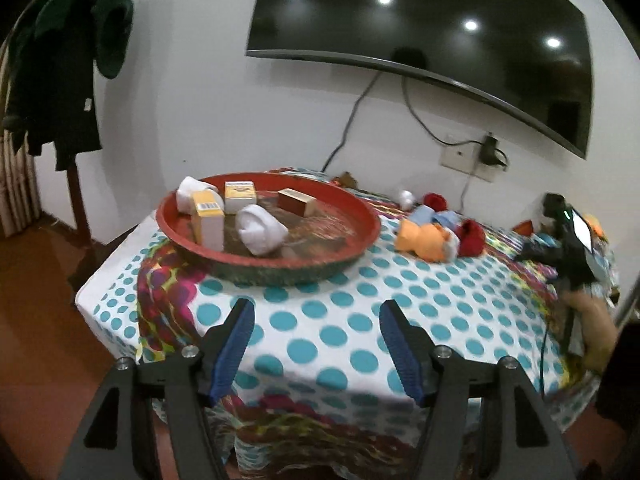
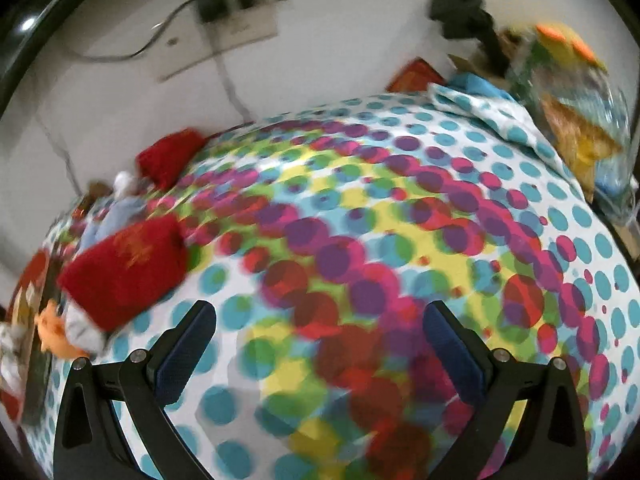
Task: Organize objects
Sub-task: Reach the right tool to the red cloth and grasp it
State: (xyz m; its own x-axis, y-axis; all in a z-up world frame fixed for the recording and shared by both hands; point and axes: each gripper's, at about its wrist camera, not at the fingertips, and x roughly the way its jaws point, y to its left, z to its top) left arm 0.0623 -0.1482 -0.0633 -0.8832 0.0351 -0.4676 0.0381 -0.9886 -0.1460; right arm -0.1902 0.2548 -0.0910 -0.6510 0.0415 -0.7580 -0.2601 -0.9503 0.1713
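Note:
A round red tray (image 1: 364, 236) stands on the dotted tablecloth (image 1: 344, 320) and holds two yellow-and-white boxes (image 1: 208, 220), a brown box (image 1: 297, 201) and two rolled white socks (image 1: 260, 230). Right of the tray lie an orange sock roll (image 1: 424, 238), a pale blue one (image 1: 426, 213) and red ones (image 1: 472, 238). My left gripper (image 1: 316, 312) hovers in front of the tray, open, nothing between its blue pads. In the right wrist view my right gripper (image 2: 320, 316) is open over the bare cloth (image 2: 360, 220), with a red sock roll (image 2: 128, 272) to its left.
A dark TV (image 1: 440, 32) hangs on the wall behind the table, with cables and a wall socket (image 1: 472, 156) below it. Dark green clothes (image 1: 60, 60) hang on a stand at the left. Packets and clutter (image 2: 572, 92) sit at the table's far right corner.

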